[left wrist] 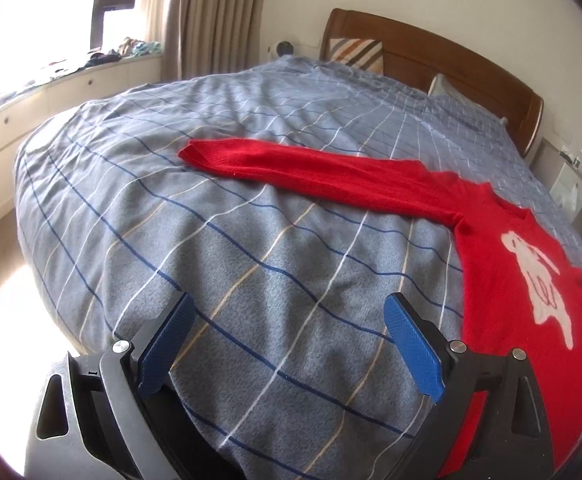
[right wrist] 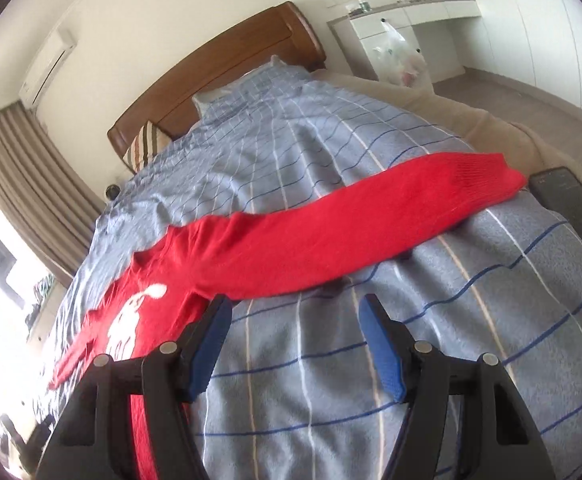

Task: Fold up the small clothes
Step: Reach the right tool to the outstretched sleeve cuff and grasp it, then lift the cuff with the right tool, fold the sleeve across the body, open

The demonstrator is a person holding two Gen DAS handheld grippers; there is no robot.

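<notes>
Lying flat on the checked bedspread (left wrist: 251, 240): red sweater (left wrist: 511, 264), hem hiding behind finger mounts. Hovering above, pads apart and gripping nothing: left gripper (left wrist: 287, 344), right gripper (right wrist: 295, 344). Blurring the white motif (right wrist: 127, 320).

Your left wrist camera looked down across the bed (left wrist: 251, 240) toward the headboard (left wrist: 431, 52), window side left. Your right one faced the same headboard, tilted. Both shared the red sweater (left wrist: 511, 264) close ahead.
</notes>
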